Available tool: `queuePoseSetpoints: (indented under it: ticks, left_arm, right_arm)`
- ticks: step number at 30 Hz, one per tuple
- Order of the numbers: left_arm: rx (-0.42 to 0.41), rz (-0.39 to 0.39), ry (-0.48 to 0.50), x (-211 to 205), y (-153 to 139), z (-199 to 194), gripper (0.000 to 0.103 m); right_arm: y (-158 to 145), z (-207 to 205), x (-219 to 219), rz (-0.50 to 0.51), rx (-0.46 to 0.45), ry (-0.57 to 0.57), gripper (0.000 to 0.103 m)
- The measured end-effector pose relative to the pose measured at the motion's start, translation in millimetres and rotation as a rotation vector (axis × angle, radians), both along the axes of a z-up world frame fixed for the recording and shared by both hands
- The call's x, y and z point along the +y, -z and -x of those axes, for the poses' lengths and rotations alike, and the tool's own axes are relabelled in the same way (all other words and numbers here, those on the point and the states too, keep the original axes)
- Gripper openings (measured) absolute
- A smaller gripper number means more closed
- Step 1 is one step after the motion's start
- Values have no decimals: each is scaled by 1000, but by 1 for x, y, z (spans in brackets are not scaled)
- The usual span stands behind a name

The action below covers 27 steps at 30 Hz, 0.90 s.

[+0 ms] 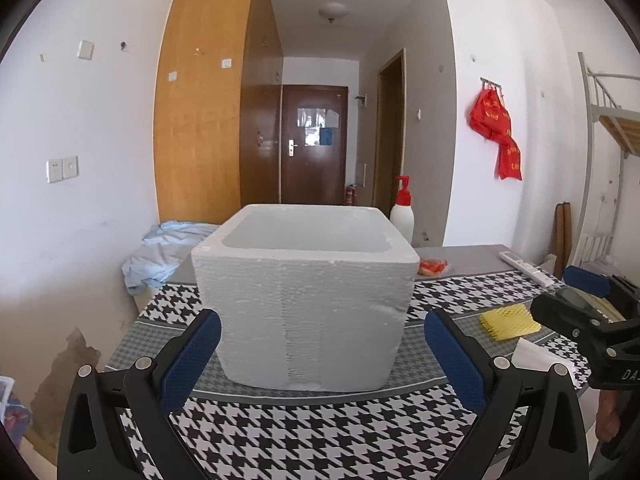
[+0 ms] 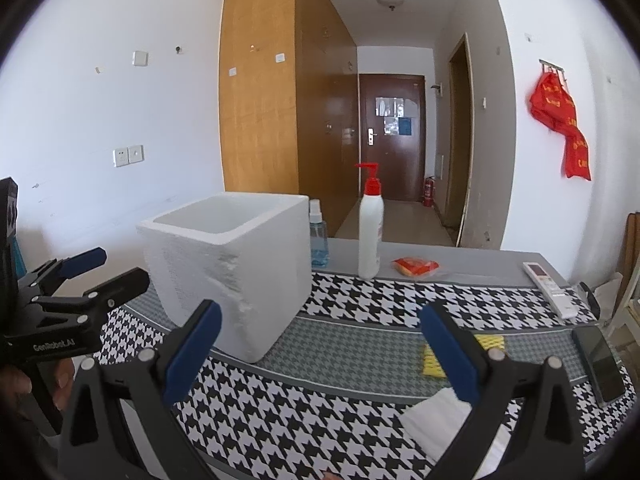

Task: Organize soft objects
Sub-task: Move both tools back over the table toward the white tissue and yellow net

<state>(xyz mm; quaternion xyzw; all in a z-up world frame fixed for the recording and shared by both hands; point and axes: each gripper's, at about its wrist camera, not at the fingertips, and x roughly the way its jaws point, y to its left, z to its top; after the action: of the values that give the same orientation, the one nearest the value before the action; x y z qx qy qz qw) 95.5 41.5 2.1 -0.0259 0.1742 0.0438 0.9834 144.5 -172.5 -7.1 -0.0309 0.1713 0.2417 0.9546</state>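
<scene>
Here, the left claw and right claw both stand wide, empty. The yellow sponge and white cloth lie on the desk, right of the foam box.

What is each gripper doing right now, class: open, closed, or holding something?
Left gripper: open, holding nothing.
Right gripper: open, holding nothing.

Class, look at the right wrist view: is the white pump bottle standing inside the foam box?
No. The white pump bottle stands on the table to the right of the foam box, outside it.
</scene>
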Motion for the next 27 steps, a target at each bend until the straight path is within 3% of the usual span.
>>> queuePoseSetpoints:
  ticks: [27]
  left_arm:
    - [53,-12,195,-73,7,-38,102]
  right_arm:
    - [15,-11,-76,-27,55,176,102]
